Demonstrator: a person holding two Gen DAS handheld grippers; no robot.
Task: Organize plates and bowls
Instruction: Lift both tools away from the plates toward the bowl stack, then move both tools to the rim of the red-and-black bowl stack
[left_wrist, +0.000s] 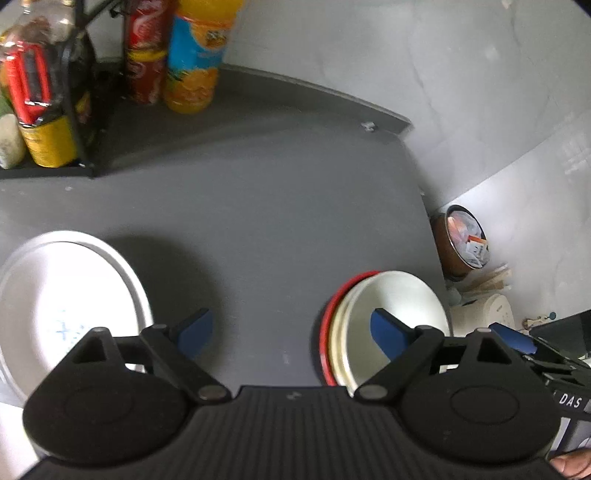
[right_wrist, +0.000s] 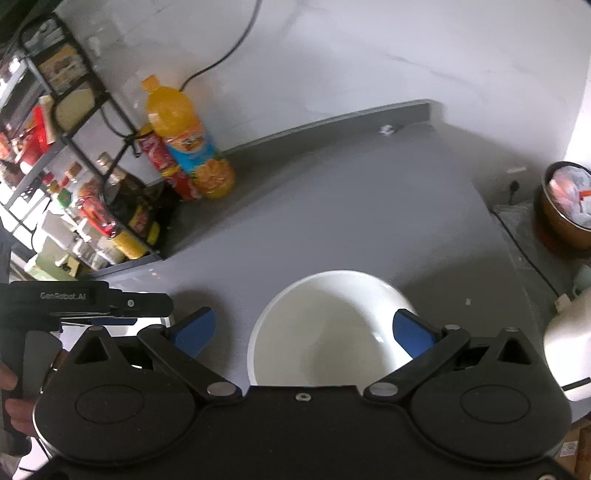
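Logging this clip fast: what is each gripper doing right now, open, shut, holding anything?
Left gripper: open, holding nothing, over bare counter.
Right gripper: open, holding nothing, white bowl below between its fingers.

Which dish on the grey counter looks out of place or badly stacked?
The white bowl sits off-centre on the red plate, so the red rim shows only on its left side. Nothing looks spilled or broken.

Pick the orange juice bottle (left_wrist: 195, 55) as your marker. In front of it, the grey counter (left_wrist: 266, 206) lies bare and wide. Left of it stands a black rack (left_wrist: 74, 110). Nearer you, a white plate (left_wrist: 55, 295) and stacked bowls (left_wrist: 391, 317) block both sides.
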